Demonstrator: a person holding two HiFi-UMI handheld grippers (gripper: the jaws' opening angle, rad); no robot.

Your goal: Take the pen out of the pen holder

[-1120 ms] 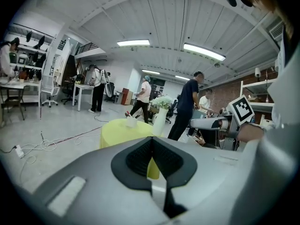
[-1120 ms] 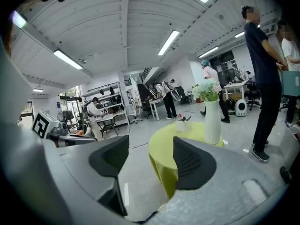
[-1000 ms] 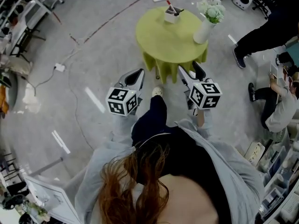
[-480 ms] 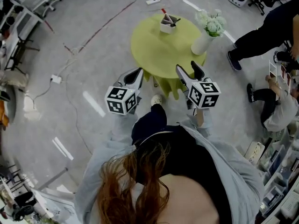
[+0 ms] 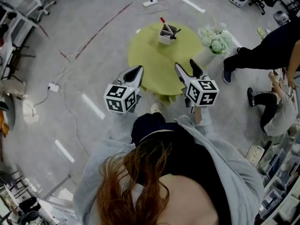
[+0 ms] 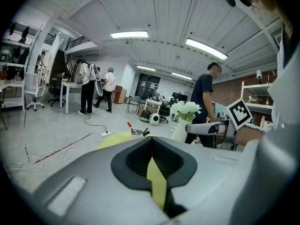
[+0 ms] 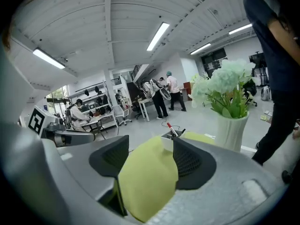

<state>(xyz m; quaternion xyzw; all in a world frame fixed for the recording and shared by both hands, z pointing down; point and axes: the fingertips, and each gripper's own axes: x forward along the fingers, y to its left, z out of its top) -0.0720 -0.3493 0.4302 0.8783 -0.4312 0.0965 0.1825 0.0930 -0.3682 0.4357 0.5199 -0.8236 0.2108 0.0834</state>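
Green table (image 5: 150,67) at upper centre held holder (image 5: 167,33) and pen (image 5: 162,20) near a vase (image 5: 206,56) that the open, empty right gripper (image 5: 185,64) could topple reaching in; left gripper (image 5: 137,71) was closed, empty.

Seen from overhead, the person reaches both arms forward, grey sleeves (image 5: 115,139) bent at the elbows, with a gripper in each hand. The left gripper (image 5: 136,71) hovers at the near left edge of the round table (image 5: 152,55), its jaws together at the tips and gripping nothing. The right gripper (image 5: 185,64) hangs over the table's near right edge, jaws spread wide and empty. Both grippers point away from the person, toward the table's far side.
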